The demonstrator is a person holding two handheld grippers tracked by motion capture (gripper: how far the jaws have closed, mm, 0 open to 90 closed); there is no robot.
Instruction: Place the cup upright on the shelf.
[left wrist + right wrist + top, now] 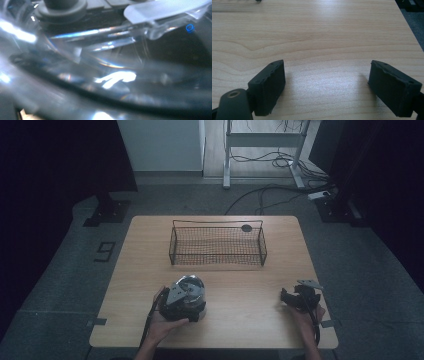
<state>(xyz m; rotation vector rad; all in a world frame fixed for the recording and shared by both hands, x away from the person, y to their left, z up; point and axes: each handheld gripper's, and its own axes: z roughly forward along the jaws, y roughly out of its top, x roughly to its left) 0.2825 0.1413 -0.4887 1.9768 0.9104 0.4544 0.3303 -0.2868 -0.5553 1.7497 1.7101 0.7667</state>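
The left tool (192,301) is sitting against a clear domed container (190,289) near the surface's (250,295) front edge, though blur is hiding whether it is gripping. The right tool (327,85) is resting open, empty. The slick plastic may be slipping free.

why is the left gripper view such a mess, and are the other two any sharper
Left gripper view: pressed close to the clear plastic container, so it is blurred, with white glare streaks. High view: dim but in focus, with the container and wire basket readable. Right gripper view: sharp wood grain, soft shadows under the right gripper.
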